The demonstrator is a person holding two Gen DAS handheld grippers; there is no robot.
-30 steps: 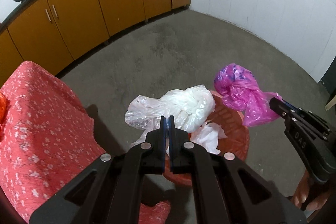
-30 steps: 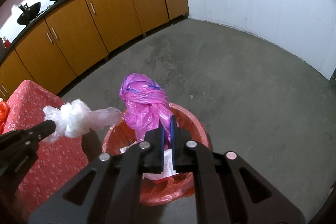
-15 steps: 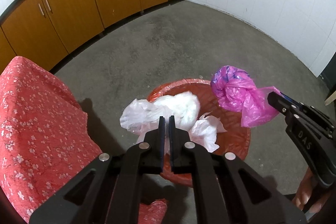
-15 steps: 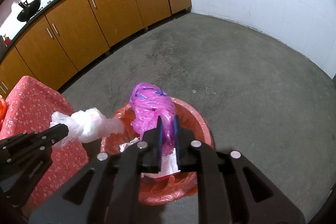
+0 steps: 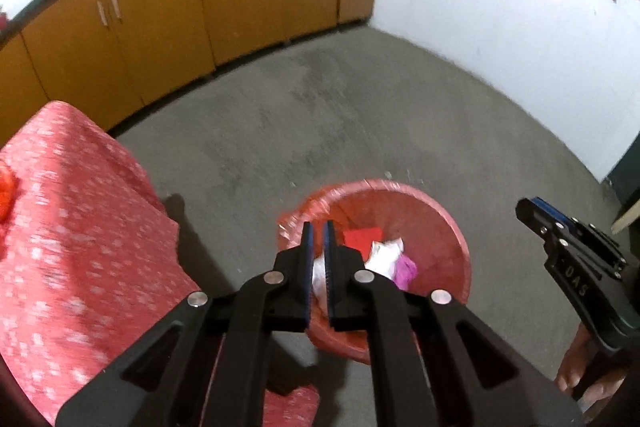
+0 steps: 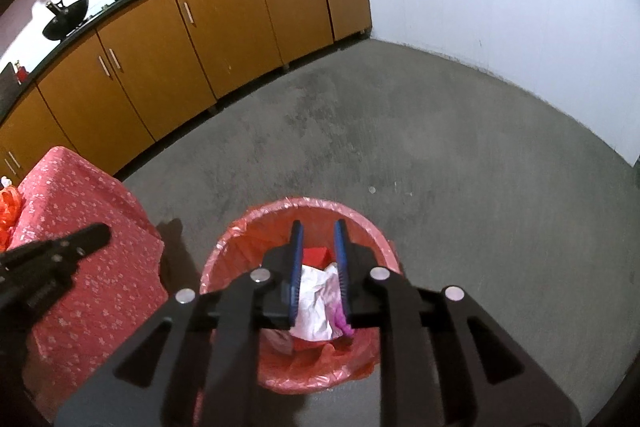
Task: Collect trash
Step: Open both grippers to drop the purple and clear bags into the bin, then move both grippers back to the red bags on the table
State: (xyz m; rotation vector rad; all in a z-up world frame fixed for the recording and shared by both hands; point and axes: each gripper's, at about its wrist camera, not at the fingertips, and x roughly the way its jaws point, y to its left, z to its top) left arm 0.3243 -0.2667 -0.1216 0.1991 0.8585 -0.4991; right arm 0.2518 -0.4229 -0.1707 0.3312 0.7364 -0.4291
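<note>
Both grippers hang over the round red plastic-lined bin (image 6: 256, 247). The left gripper (image 5: 318, 231) and right gripper (image 6: 318, 229) are opening, empty. Crumpled white and pink plastic bags (image 6: 320, 307) lie inside the bin.

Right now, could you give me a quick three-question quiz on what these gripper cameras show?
1. True or false: the right gripper grips a pink bag.
2. Where is the white and pink trash? A) on the floor B) in the red bin C) on the flowered cloth
3. What colour are the cabinets?

Key: 1 false, its opening jaws are empty, like the left gripper's. 2 B. 3 orange-brown.
</note>
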